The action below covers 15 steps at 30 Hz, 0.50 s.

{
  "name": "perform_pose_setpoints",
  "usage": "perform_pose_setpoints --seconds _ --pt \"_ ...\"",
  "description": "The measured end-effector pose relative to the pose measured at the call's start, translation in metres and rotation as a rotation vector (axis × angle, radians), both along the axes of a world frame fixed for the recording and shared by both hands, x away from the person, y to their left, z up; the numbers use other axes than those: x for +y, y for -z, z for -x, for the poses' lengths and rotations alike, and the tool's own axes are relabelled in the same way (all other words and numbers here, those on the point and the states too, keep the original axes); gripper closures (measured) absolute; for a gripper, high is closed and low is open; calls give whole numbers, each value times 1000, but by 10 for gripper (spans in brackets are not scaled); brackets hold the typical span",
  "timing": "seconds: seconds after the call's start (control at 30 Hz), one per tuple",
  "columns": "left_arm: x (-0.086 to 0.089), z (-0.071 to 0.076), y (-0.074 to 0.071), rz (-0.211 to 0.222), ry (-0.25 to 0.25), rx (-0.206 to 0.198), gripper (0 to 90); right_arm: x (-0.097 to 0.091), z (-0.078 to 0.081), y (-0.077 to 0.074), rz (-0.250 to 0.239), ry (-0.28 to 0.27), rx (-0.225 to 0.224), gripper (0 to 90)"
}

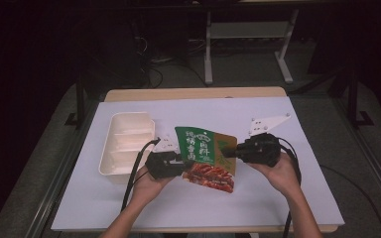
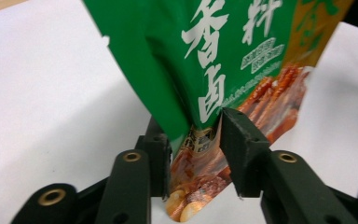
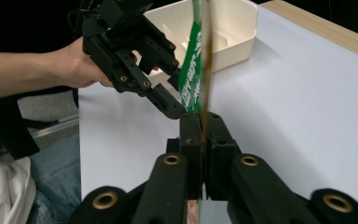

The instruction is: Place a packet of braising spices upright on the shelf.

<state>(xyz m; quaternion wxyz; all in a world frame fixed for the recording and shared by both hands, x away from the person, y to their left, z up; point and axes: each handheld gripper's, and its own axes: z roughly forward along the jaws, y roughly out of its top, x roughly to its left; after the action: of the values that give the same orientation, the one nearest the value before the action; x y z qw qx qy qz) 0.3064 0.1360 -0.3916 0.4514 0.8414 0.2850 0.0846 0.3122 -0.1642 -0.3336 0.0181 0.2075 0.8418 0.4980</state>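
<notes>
Two grippers clamped on one green seasoning pouch (image 1: 206,157), above the worktop (image 1: 278,198).
Left gripper (image 2: 195,140) pinching one edge, right gripper (image 3: 201,122) shut opposite; best pulled evenly, without twisting.

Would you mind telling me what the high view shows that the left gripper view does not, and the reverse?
High view alone: the white compartment tray, the right gripper pinching the green seasoning pouch at its brown edge, both hands, the whole table. Left gripper view alone: close up, the left gripper with its jaws around the pouch's edge, the pouch creased between them, and its printing. Both share the pouch, the left gripper and the white tabletop.
</notes>
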Motion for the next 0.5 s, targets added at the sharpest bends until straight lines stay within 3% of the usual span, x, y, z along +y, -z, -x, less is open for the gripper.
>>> perform_pose_setpoints --seconds 0.07,0.2,0.5 --pt "-1 2 -2 -10 14 -24 690 0 -4 8 -4 18 22 822" --pt "0 2 0 -16 14 -18 693 7 -9 19 -7 31 26 801" --pt "0 5 -1 -18 8 -23 685 11 -9 28 -21 56 40 862"
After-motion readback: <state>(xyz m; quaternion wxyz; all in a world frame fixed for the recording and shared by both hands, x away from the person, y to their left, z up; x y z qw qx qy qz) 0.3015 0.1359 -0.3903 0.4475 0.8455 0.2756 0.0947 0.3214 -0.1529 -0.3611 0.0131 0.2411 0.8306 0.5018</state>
